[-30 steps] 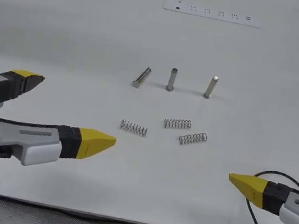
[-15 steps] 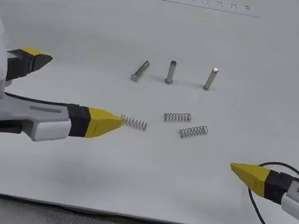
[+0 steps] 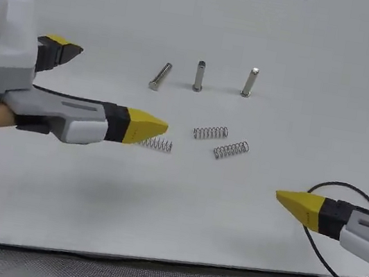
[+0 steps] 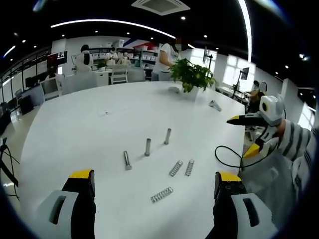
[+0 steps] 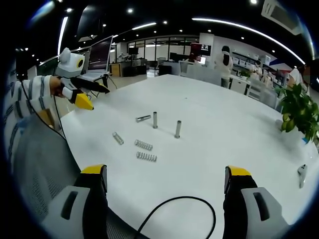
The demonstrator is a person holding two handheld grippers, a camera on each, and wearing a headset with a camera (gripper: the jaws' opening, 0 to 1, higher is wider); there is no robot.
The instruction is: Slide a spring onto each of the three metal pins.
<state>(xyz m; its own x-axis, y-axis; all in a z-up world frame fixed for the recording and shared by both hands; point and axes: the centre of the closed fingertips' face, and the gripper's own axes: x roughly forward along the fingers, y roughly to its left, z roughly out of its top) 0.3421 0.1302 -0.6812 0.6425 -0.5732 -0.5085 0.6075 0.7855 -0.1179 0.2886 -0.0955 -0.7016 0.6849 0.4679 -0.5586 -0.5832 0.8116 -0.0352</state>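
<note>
Wide open and empty, the left hand-held gripper (image 3: 125, 90) is held by the spring (image 3: 155, 144) nearest the lying pin (image 3: 159, 76); grasping is required next.

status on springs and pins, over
Left gripper open, right gripper open. Three springs loose on table; pins bare, one lying flat. Cable by right gripper.

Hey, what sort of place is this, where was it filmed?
Most likely an open-plan office or lab: a large white table, a potted plant, a laptop, and people at desks in the background under strip lights.
</note>
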